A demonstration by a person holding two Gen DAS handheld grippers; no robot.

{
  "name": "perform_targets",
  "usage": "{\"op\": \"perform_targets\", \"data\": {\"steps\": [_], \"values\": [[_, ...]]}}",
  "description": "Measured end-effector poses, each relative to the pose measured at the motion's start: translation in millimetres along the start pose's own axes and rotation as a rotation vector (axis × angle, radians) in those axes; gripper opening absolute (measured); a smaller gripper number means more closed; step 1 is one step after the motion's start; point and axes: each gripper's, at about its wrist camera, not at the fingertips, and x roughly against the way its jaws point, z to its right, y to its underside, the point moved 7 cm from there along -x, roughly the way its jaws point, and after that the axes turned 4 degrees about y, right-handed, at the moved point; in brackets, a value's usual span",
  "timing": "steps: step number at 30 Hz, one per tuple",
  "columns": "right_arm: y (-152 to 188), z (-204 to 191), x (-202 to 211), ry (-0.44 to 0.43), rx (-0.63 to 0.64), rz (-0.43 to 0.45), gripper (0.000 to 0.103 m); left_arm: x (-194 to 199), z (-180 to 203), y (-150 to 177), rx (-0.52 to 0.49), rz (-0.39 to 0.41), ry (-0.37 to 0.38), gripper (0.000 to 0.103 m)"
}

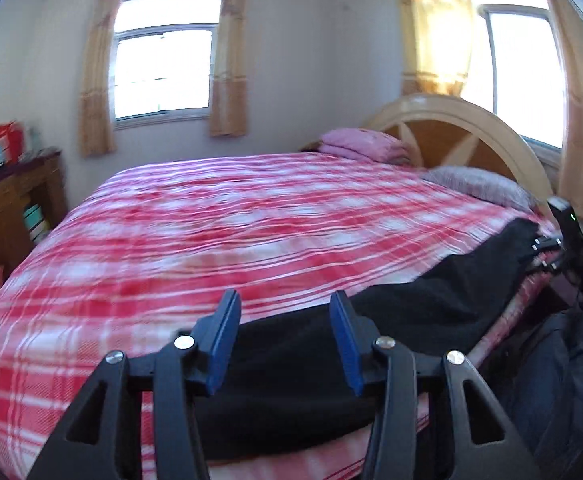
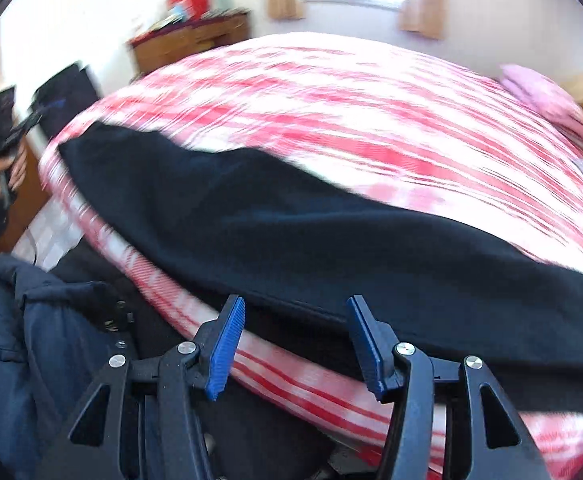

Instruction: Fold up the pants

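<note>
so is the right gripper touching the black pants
Apart: in the right wrist view the right gripper has its jaws open, blue pads clear of the black pants.

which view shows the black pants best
The right wrist view: the pants stretch across the frame along the bed's near edge. The left wrist view shows only part of them, partly behind the jaws.

Bed [image 1: 219, 216] covered by a red-and-white plaid sheet. Folded pink blanket [image 1: 361, 142] at the head end, grey pillow [image 1: 479, 184] beside it. Arched cream headboard [image 1: 451, 120] with wood panels behind both. Two windows [image 1: 163, 68] with beige curtains [image 1: 97, 68] (strong backlight). Wooden cabinet [image 1: 15, 200] past the bed's far corner, carrying a red box [image 1: 5, 138] and other items, probably books or cartons; blurred. Dark blue padded jacket [image 2: 39, 320] just beside the bed's near edge.
</note>
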Motion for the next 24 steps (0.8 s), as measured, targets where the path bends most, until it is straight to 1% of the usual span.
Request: {"op": "perform_targets", "data": {"steps": [3,4,5,9,10,13,14,16,18,19,22,24], "values": [[8,46,20,0.068,-0.135,0.036,0.055,-36,60,-13,-0.077,-0.046,0.119,0.049],[11,66,27,0.096,-0.199,0.049,0.055,-45,72,-16,-0.087,-0.06,0.143,0.049],[13,78,31,0.11,-0.24,0.056,0.055,-60,91,-17,-0.097,-0.087,0.184,0.049],[30,149,55,0.179,-0.511,0.118,0.055,-110,165,-23,-0.132,-0.161,0.347,0.049],[33,158,58,0.187,-0.548,0.124,0.055,-126,188,-24,-0.149,-0.182,0.392,0.049],[47,183,64,0.224,-0.648,0.138,0.055,-157,251,-24,-0.206,-0.224,0.49,0.049],[51,190,67,0.243,-0.674,0.146,0.055,-165,269,-24,-0.225,-0.239,0.513,0.049],[55,199,71,0.249,-0.708,0.163,0.055,-182,308,-17,-0.277,-0.277,0.567,0.049],[58,204,73,0.257,-0.734,0.175,0.055,-197,335,-9,-0.33,-0.312,0.579,0.049],[59,206,73,0.264,-0.741,0.177,0.055,-203,349,-4,-0.366,-0.327,0.57,0.049],[66,217,73,0.26,-0.763,0.186,0.055,-209,370,4,-0.413,-0.344,0.561,0.049],[70,219,71,0.261,-0.776,0.189,0.055,-215,374,7,-0.409,-0.355,0.568,0.049]]}}
